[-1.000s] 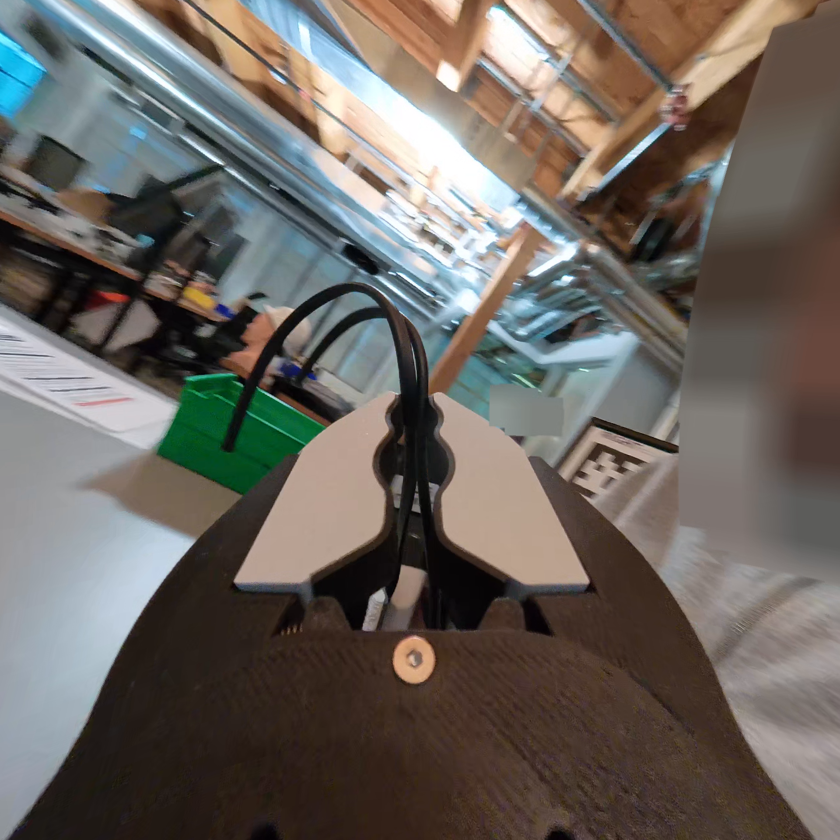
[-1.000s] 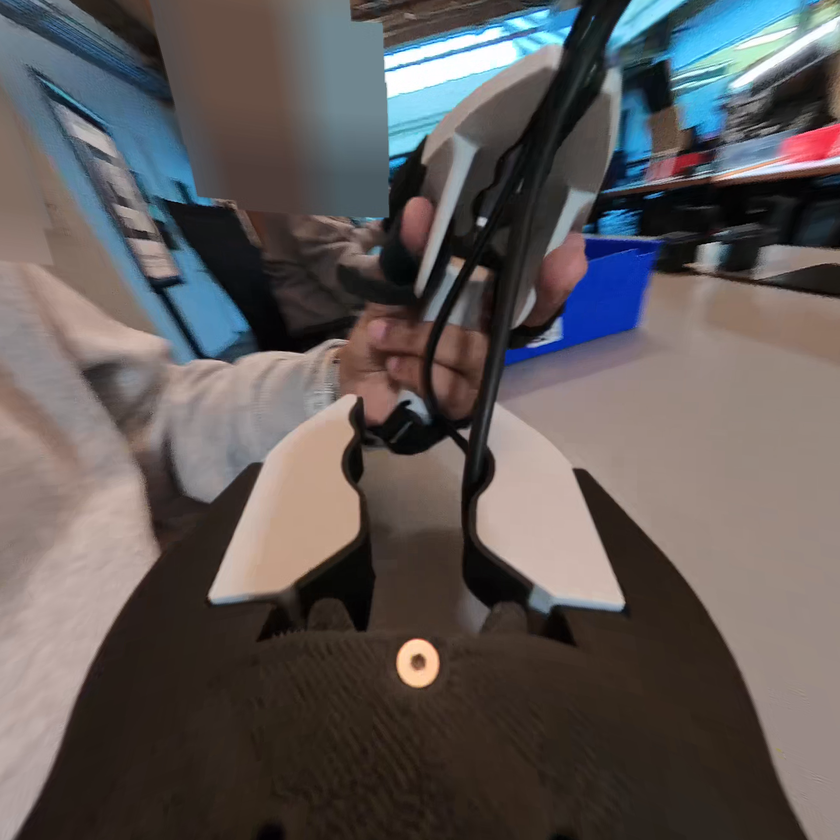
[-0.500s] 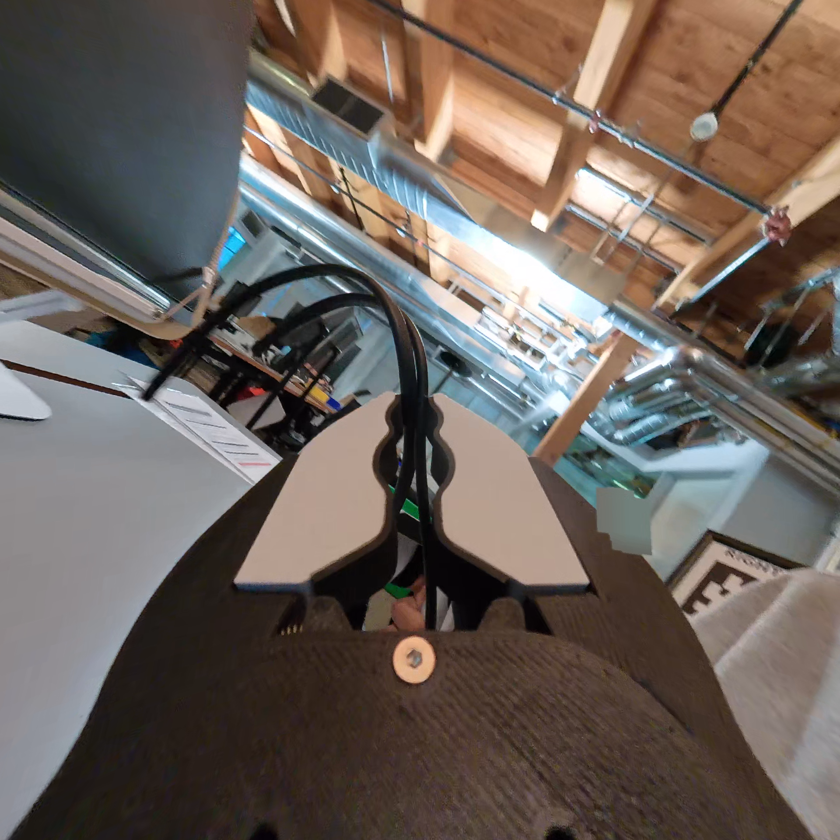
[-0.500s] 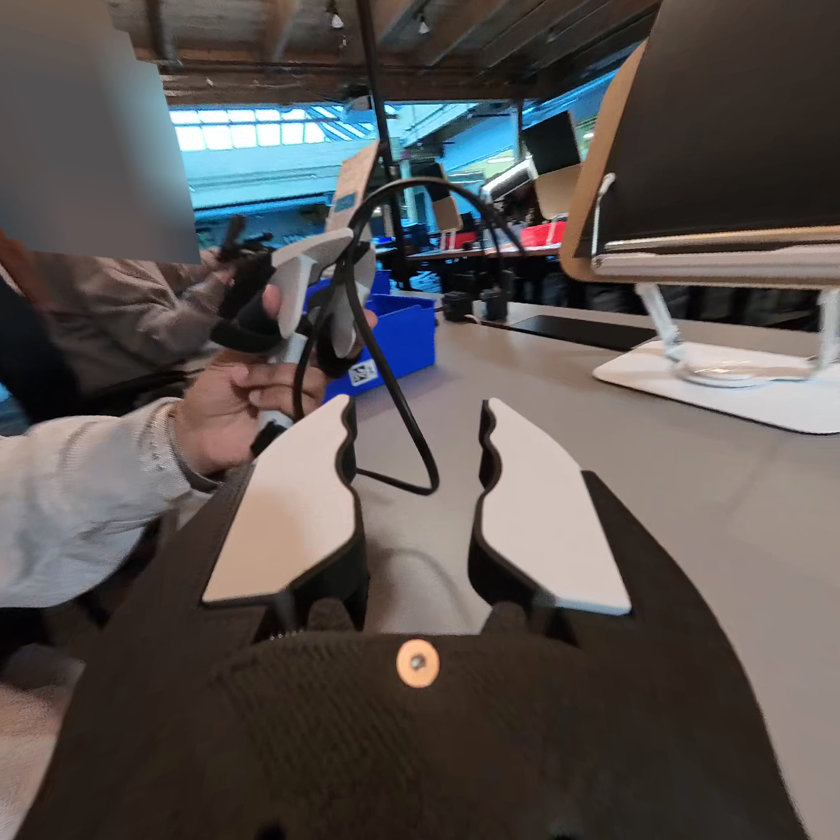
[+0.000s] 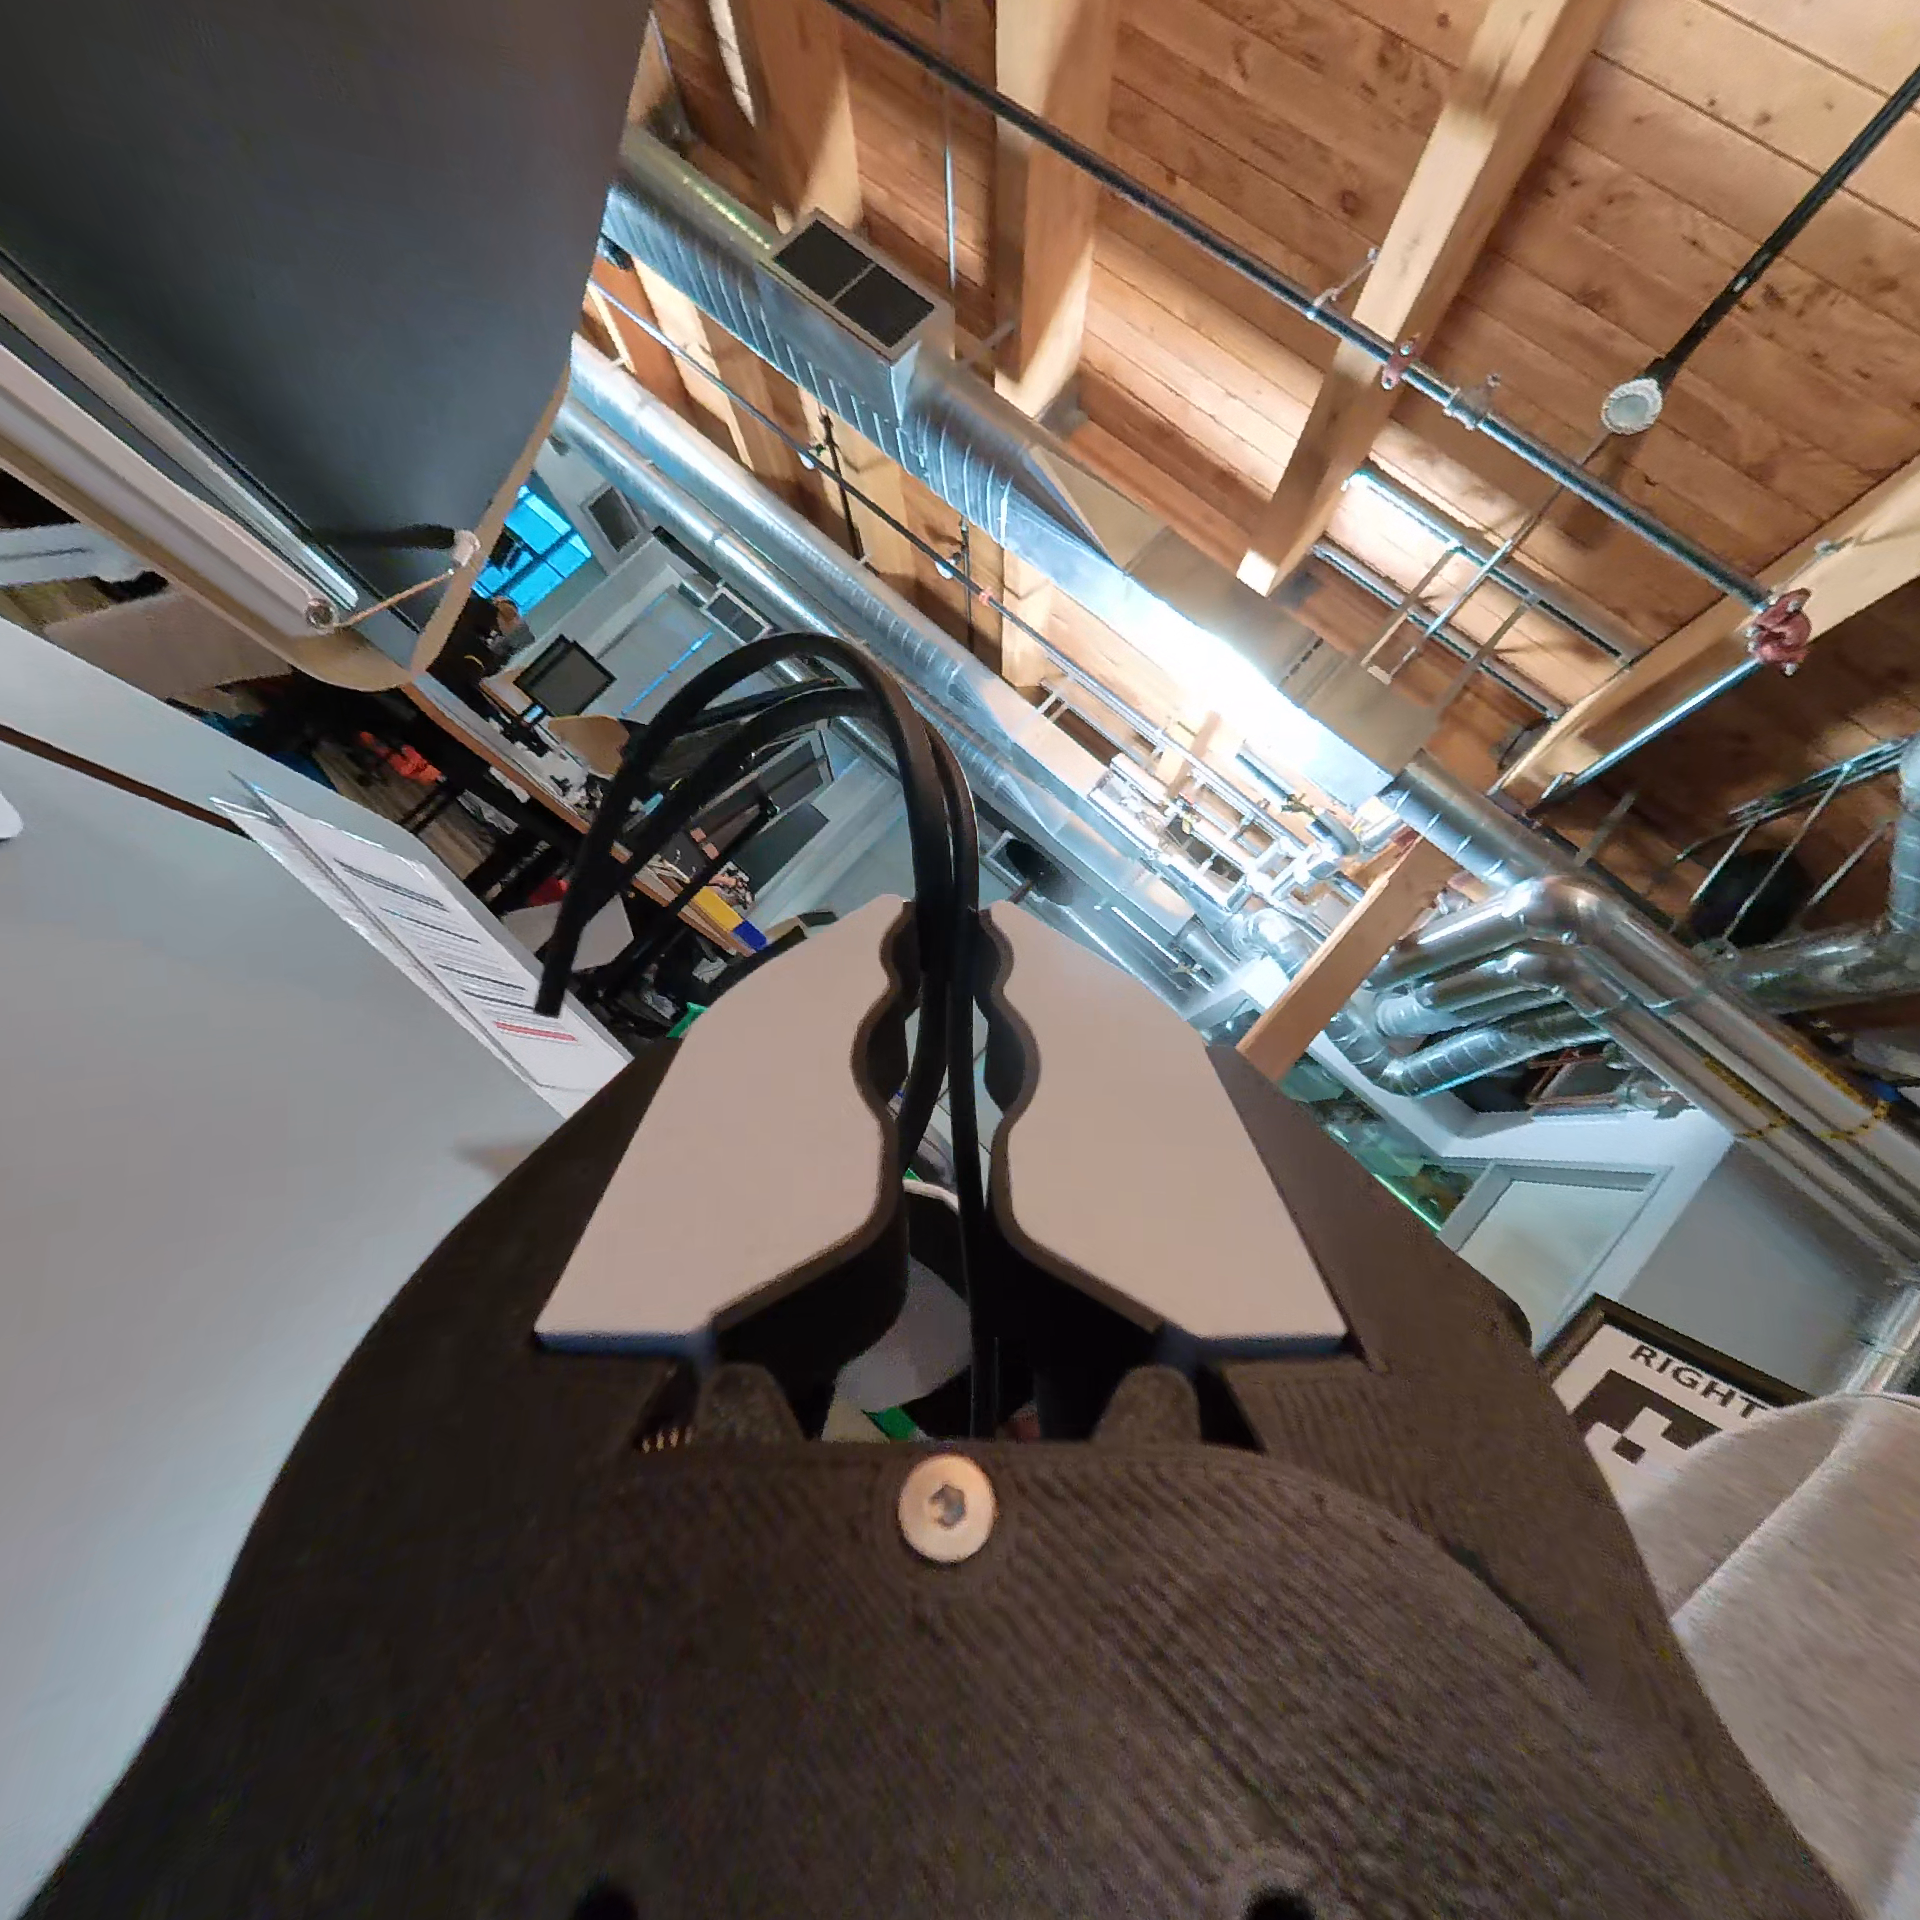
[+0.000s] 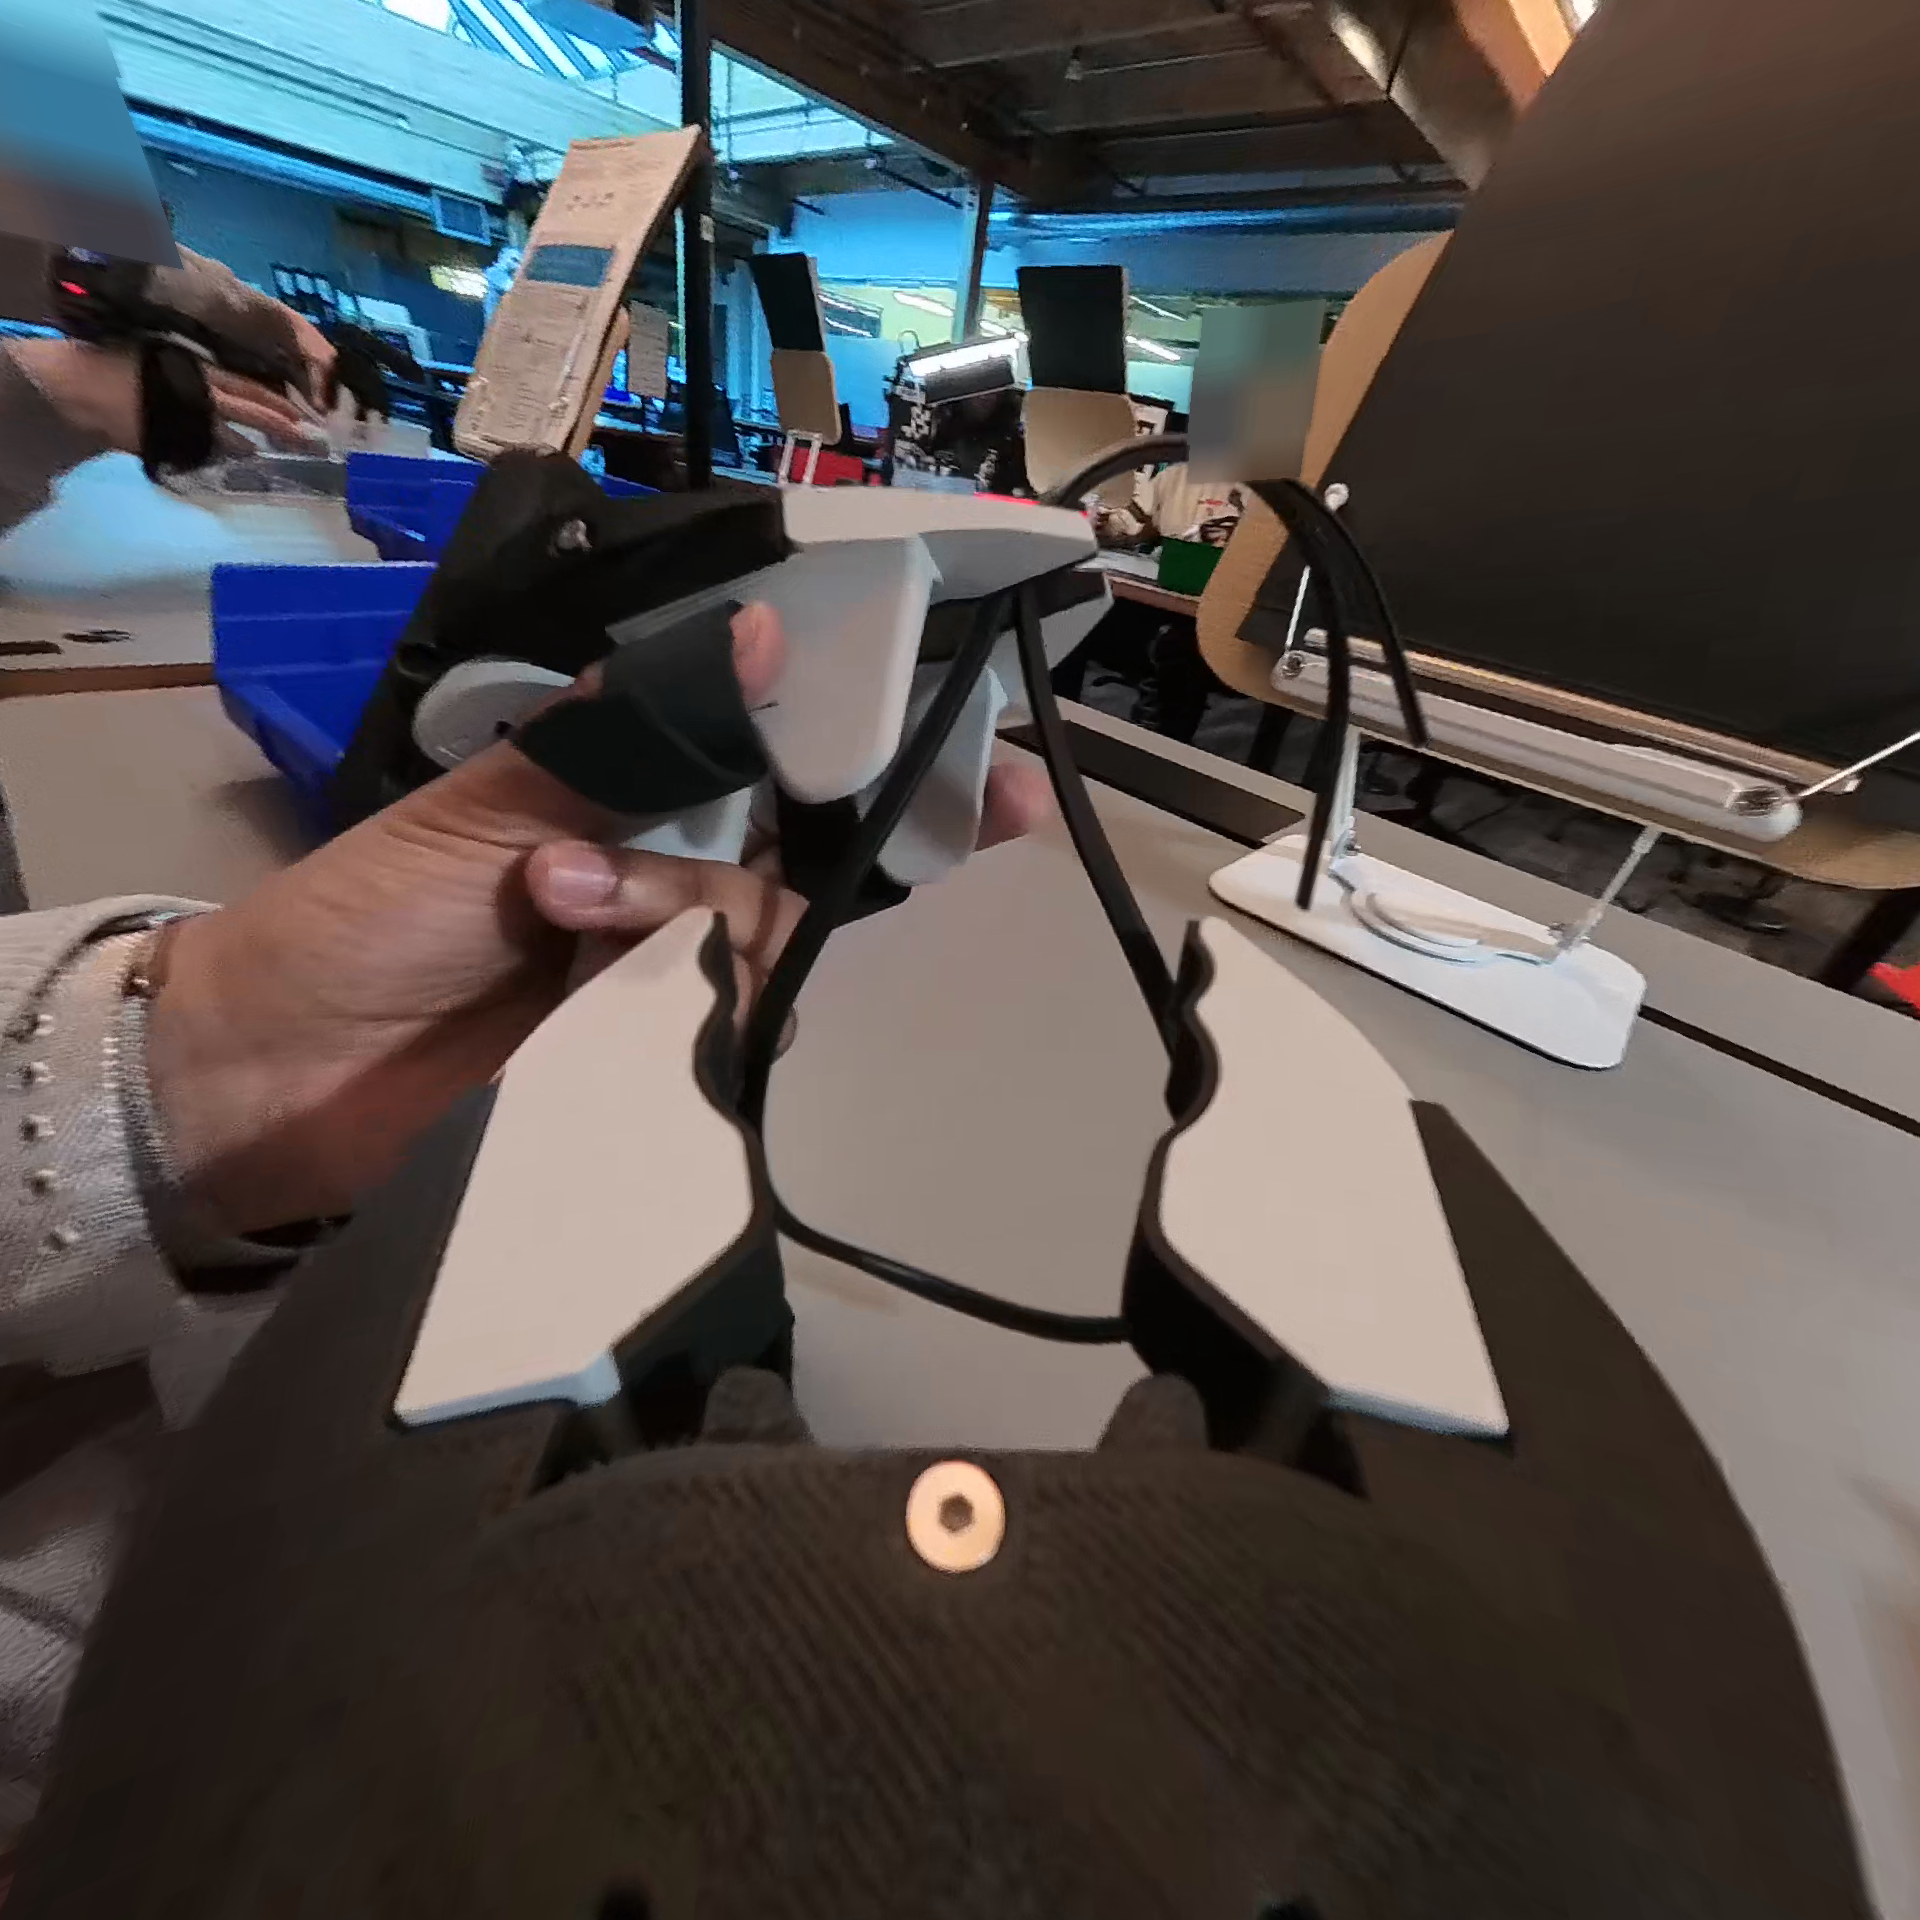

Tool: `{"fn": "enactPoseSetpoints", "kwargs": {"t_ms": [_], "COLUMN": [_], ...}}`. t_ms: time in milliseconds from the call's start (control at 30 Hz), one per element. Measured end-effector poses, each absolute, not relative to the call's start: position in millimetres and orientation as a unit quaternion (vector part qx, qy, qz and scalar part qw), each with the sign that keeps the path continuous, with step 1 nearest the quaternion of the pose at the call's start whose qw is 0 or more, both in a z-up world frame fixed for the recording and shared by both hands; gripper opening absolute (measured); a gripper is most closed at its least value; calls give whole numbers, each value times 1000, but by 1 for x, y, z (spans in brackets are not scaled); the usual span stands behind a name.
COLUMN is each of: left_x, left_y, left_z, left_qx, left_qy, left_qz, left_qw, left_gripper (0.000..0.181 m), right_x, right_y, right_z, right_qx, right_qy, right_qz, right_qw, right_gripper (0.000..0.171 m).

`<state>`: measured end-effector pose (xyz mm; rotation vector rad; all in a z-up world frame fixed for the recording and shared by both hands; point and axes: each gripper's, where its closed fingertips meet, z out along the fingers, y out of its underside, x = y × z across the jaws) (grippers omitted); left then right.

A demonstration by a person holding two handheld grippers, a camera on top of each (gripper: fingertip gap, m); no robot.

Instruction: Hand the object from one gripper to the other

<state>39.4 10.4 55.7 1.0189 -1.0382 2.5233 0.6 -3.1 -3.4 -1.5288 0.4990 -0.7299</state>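
A black cable is bent into a loop, and my left gripper is shut on it. Its loose ends arch up and over to the left. In the right wrist view the left gripper is held by a hand and points right, above the grey table. The cable loop hangs down from it, between the two fingers of my right gripper. My right gripper is open. The cable's two strands lie close to its inner finger edges.
A dark panel on a white stand sits on the table to the right. Blue bins stand at the left behind the hand. A printed sheet lies on the table. A black-and-white marker board is at the lower right.
My right gripper has moved in under the left gripper, so the hanging cable loop now sits between its open fingers. The left gripper stays shut on the cable.
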Motion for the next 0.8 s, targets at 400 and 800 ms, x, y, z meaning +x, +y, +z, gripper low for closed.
{"fn": "enactPoseSetpoints", "kwargs": {"t_ms": [400, 800], "left_x": [29, 21], "left_y": [-2, -6], "left_z": [57, 61], "left_qx": [313, 287], "left_qy": [-373, -372], "left_qz": [861, 858], "left_qw": [149, 208], "left_gripper": [8, 8], "right_x": [0, -2], "right_y": [-4, -7], "right_z": [-22, -20], "right_qx": [-707, -707], "right_qy": [220, 217], "right_qz": [-272, -246], "right_qw": [615, 627], "right_gripper": [19, 8]}}
